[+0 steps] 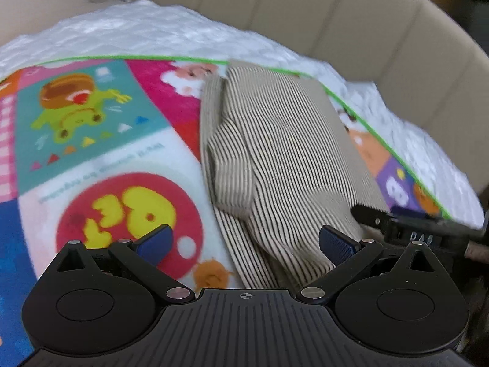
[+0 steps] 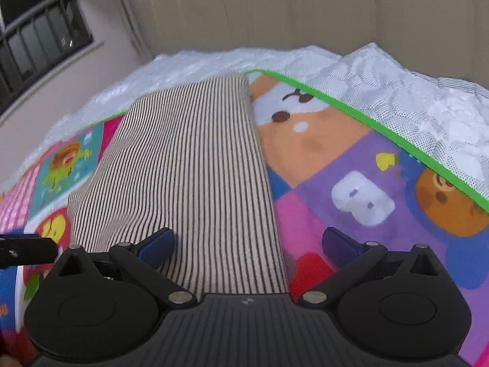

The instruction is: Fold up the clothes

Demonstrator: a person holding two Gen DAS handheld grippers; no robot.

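A beige garment with thin dark stripes (image 1: 275, 140) lies folded on a colourful cartoon play mat (image 1: 101, 140); a folded sleeve rests on its left side. My left gripper (image 1: 246, 243) is open just above the garment's near end, nothing between its blue pads (image 1: 336, 244). In the right wrist view the same striped garment (image 2: 189, 168) stretches away as a neat rectangle over the mat (image 2: 351, 168). My right gripper (image 2: 247, 243) is open over the garment's near right edge, holding nothing. The other gripper's black tip (image 1: 397, 223) shows at the right in the left wrist view.
A white quilted cover (image 2: 397, 91) lies under the mat, whose green border (image 2: 351, 107) runs along its far side. A beige padded headboard (image 2: 305, 9) rises behind. A barred window (image 2: 33, 39) sits at the far left.
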